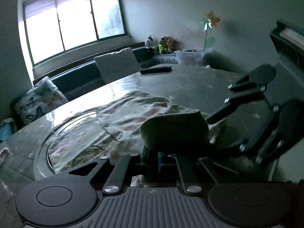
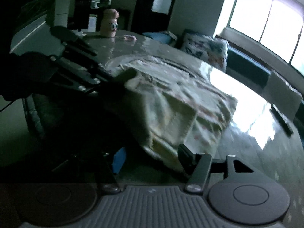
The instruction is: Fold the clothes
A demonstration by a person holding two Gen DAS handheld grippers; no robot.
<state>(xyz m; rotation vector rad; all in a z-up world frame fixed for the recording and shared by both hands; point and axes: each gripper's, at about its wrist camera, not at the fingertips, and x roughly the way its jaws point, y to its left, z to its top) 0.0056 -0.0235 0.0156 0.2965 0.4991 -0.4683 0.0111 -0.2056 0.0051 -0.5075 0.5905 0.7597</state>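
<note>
A pale, floral-printed garment (image 1: 121, 121) with snap buttons lies spread on the round table (image 1: 199, 79). My left gripper (image 1: 157, 159) is shut on a near edge of the garment, and a fold of cloth stands up over its fingers. My right gripper (image 2: 152, 157) is shut on another near edge of the garment (image 2: 182, 102), which drapes from it back over the table (image 2: 247, 144). In the left wrist view the right gripper (image 1: 210, 119) reaches in from the right. In the right wrist view the left gripper (image 2: 125, 77) reaches in from the left, holding cloth.
A dark remote (image 1: 155, 69) lies at the table's far side. A pink figurine (image 2: 109, 23) stands near the table's far edge. A bench with cushions (image 1: 40, 102) runs under the window (image 1: 74, 22). A clear storage box (image 1: 190, 57) and plush toys (image 1: 165, 43) sit beyond.
</note>
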